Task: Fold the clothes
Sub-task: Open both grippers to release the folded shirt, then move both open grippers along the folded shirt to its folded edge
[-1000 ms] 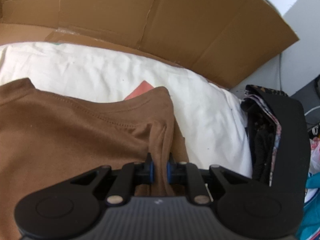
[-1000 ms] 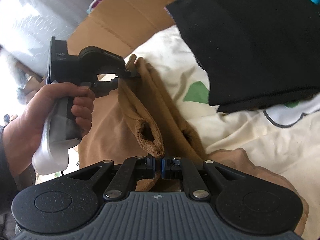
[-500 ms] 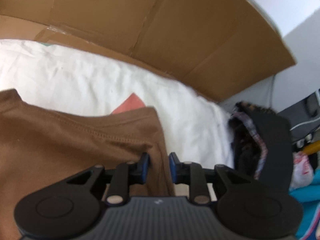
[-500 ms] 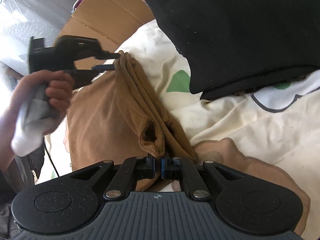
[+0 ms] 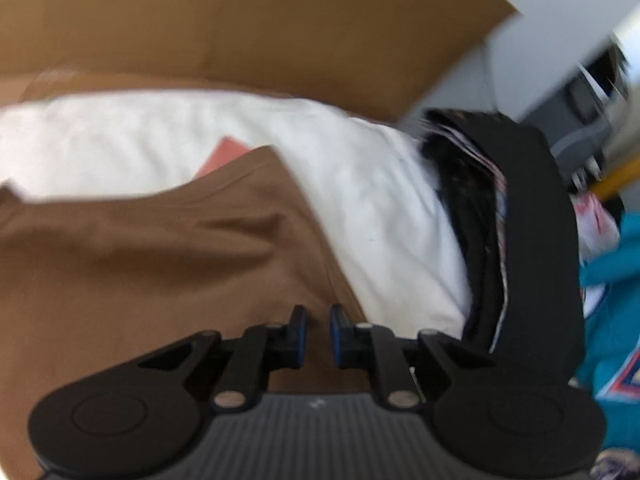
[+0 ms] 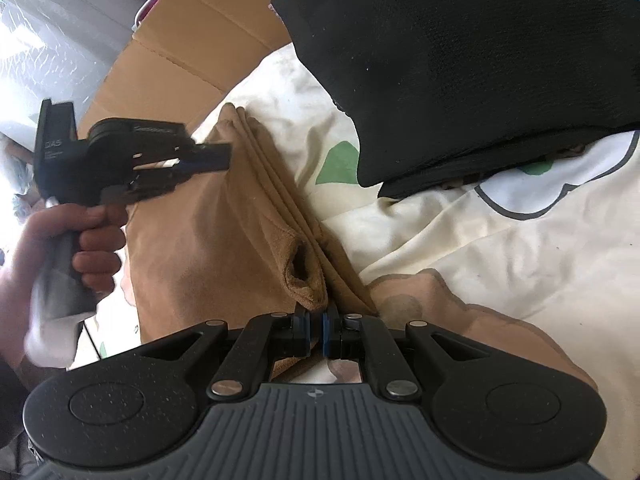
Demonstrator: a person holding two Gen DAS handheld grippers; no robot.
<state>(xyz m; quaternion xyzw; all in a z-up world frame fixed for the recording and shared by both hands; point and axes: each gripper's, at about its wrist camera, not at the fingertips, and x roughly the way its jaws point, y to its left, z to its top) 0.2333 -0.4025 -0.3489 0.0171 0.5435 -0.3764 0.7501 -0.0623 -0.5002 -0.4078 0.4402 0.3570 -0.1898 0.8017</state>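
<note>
The brown shirt (image 6: 224, 240) lies folded on the patterned bed sheet (image 6: 500, 264), its thick folded edge running as a long ridge straight ahead from the right gripper (image 6: 315, 330) toward the far end where the left gripper (image 6: 208, 160) hovers. So the shirt's long axis lines up with the right fingers, and each end has one gripper at it.

The right fingers are pressed together on the near end of the ridge, beside the open sleeve cuff (image 6: 300, 272). In the left wrist view the left gripper (image 5: 318, 330) has its fingers spread with a clear gap, nothing between them; the shirt (image 5: 152, 264) lies flat just ahead of and beneath them, its corner edge running off ahead and to the right of the tips.

The next fold probably turns on the right end, since only that side has hold of cloth.

Room is tight to the right of the ridge: a stack of black clothes (image 6: 480, 60) sits close beside it on the sheet. A cardboard sheet (image 5: 240, 20) stands beyond the far end. Left of the ridge the shirt body spreads flat, offering the open side.
</note>
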